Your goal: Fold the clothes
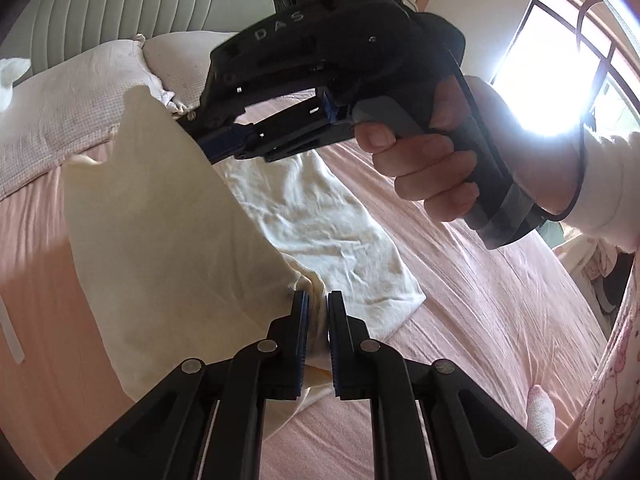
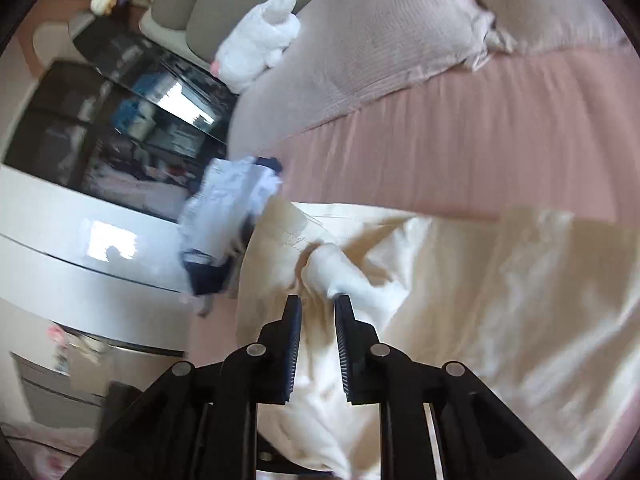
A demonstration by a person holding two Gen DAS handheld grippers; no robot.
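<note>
A cream garment (image 1: 168, 236) is lifted over the pink bed, its far part lying flat on the sheet (image 1: 500, 292). My left gripper (image 1: 318, 300) is shut on a bunched edge of it at the near end. In the left wrist view my right gripper (image 1: 200, 128), held by a hand (image 1: 432, 160), pinches the cloth's upper corner. The right wrist view shows the right gripper (image 2: 318, 304) with cream cloth (image 2: 460, 300) bunched between its narrowly spaced fingers; the picture is blurred.
Pale quilted pillows (image 1: 68, 100) and a padded headboard (image 1: 120, 4) lie at the bed's head. A white plush toy (image 2: 260, 44), a small pile of blue and white clothes (image 2: 228, 216) and a dark cabinet (image 2: 108, 120) are at the bedside. A bright window (image 1: 560, 72) is right.
</note>
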